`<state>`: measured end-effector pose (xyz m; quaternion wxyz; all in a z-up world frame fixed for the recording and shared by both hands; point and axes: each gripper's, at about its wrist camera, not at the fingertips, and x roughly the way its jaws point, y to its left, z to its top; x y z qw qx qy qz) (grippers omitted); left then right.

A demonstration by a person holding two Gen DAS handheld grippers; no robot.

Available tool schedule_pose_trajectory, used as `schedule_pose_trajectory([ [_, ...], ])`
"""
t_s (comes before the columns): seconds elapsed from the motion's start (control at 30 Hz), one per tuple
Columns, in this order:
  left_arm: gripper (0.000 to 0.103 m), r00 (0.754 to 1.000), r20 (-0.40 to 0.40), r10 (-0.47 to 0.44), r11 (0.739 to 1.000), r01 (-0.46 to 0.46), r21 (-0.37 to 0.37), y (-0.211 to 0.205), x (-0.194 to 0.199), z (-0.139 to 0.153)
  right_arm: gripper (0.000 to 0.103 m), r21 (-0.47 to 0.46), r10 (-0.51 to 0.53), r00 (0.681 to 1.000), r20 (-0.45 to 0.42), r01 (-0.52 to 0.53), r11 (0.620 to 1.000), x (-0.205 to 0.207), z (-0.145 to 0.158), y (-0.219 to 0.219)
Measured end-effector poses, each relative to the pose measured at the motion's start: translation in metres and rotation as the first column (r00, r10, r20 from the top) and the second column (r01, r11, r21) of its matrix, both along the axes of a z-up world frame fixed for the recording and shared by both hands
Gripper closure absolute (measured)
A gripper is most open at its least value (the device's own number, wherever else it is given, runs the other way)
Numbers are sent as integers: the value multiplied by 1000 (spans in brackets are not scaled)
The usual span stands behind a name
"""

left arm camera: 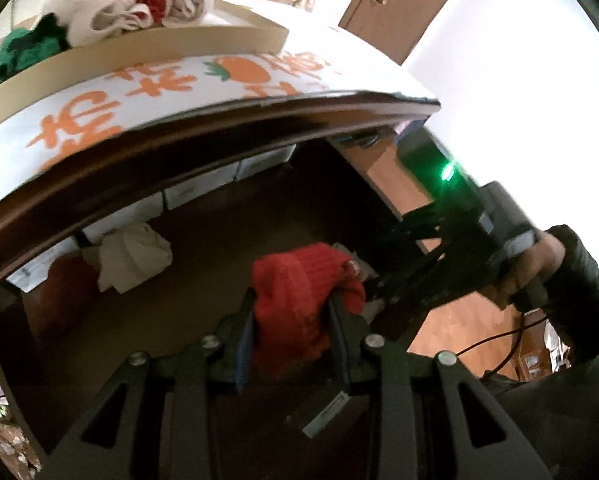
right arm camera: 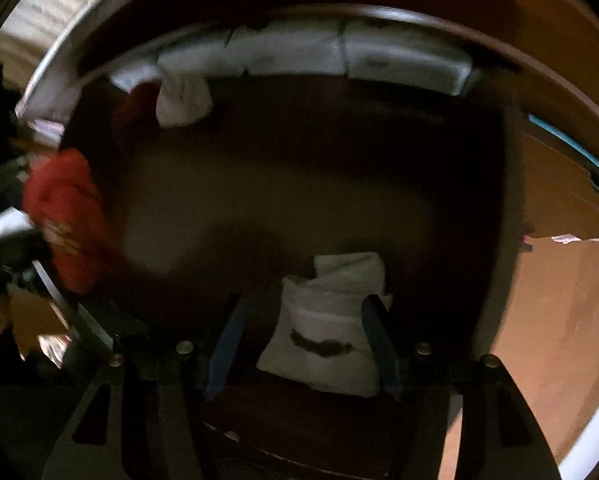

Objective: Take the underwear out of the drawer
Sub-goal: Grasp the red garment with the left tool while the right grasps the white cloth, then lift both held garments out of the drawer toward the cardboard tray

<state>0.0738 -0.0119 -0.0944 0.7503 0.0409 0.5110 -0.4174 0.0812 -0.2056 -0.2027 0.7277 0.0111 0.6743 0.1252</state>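
Two grippers work over the dark wooden drawer (right arm camera: 299, 184). The left gripper (left arm camera: 293, 312) pinches a crumpled, knit-textured red underwear (left arm camera: 299, 292) above the drawer floor. The right gripper (right arm camera: 305, 332) stands spread around a soft, folded white underwear (right arm camera: 327, 328) lying near the drawer's front; whether its blue pads touch the fabric is unclear.

Left wrist view: mounted behind the left gripper (left arm camera: 291, 304), angled steeply down into the open drawer (left arm camera: 203, 216) from close range. Right wrist view: mounted behind the right gripper (right arm camera: 305, 316), facing almost straight down into the drawer, very near its floor. Both views share the drawer interior and the row of white boxes (right arm camera: 295, 54) along its back.
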Motion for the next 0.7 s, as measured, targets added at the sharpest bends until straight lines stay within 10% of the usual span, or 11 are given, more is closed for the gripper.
schedule_pose_trajectory([
  [0.17, 72, 999, 37, 32, 999, -32, -10, 4, -8, 3, 40, -160, 64, 998, -8, -64, 985, 4, -12, 18],
  [0.7, 72, 994, 75, 80, 995, -75, -58, 32, -9, 15, 42, -276, 142, 981, -133, -175, 945, 14, -47, 44],
])
